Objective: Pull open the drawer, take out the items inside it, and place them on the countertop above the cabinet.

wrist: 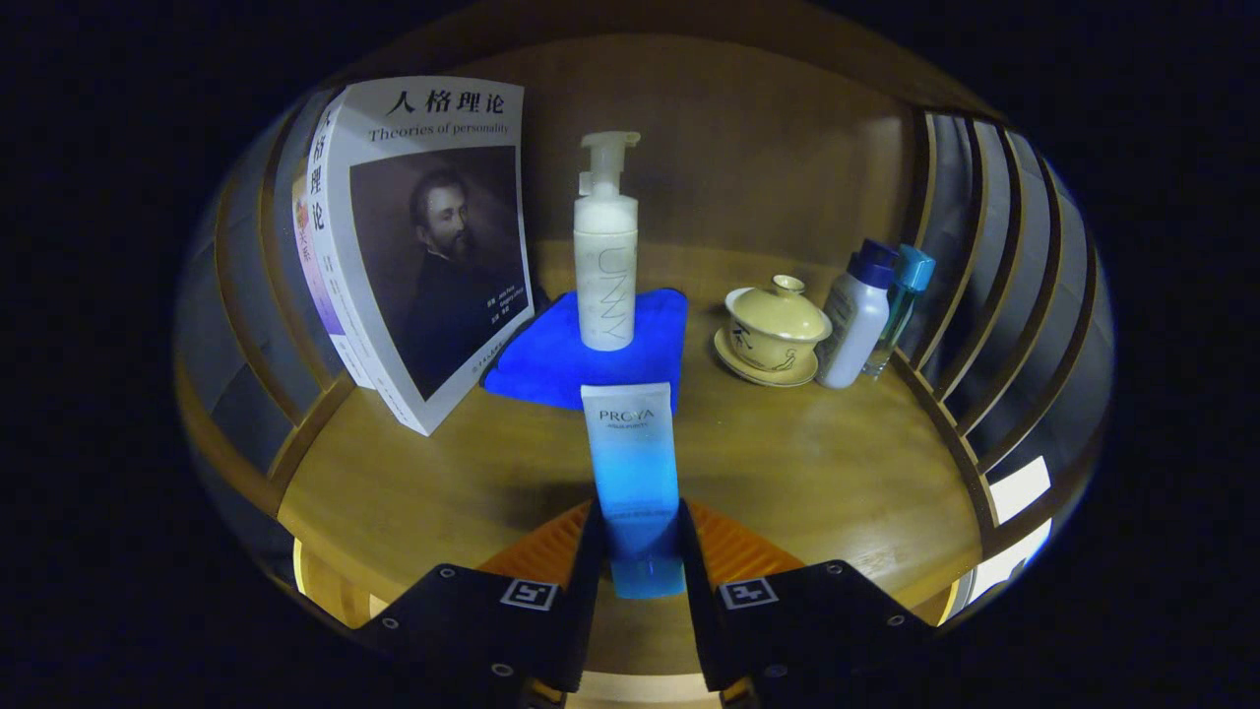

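The gripper is clamped on a blue cosmetic tube, both fingers pressed against its lower sides; the tube stands upright between them, cap end down, over the near part of the wooden counter; whether its base touches the wood cannot be told; just beyond the tube lies a folded blue cloth, and on that cloth stands a pale pump bottle, upright; left of the cloth a thick paperback book with a portrait on its cover leans against the slatted side rail, more books behind it; right of the cloth sits a yellow lidded tea bowl on a saucer, and just beside it a white bottle with a dark blue cap with a slim clear bottle with a teal cap close behind, both near the slatted rail on the right; a wooden back panel closes the far side
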`<action>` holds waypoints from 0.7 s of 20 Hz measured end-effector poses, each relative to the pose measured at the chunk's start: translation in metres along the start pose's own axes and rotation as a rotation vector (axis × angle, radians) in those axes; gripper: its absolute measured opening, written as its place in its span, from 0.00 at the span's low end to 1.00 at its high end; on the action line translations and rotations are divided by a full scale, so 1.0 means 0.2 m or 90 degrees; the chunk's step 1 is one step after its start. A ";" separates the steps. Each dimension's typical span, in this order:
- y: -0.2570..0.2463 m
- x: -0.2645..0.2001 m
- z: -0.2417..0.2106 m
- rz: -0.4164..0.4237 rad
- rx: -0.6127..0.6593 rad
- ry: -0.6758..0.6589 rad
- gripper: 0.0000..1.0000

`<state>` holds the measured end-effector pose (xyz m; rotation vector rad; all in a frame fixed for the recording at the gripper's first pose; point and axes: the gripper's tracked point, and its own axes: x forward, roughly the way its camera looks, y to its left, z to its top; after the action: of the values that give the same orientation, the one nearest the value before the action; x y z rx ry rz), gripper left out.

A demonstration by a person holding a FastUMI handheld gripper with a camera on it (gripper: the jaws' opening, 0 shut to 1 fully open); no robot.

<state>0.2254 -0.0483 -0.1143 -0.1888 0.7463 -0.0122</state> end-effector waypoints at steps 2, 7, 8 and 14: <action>0.01 0.00 0.02 0.005 0.004 -0.009 0.48; 0.05 -0.15 0.06 0.015 -0.010 -0.062 0.95; 0.05 -0.21 0.05 0.012 -0.014 -0.076 0.96; 0.11 -0.66 0.05 0.028 0.035 -0.211 0.96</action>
<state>0.1339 -0.0147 -0.0212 -0.1177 0.4188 0.0400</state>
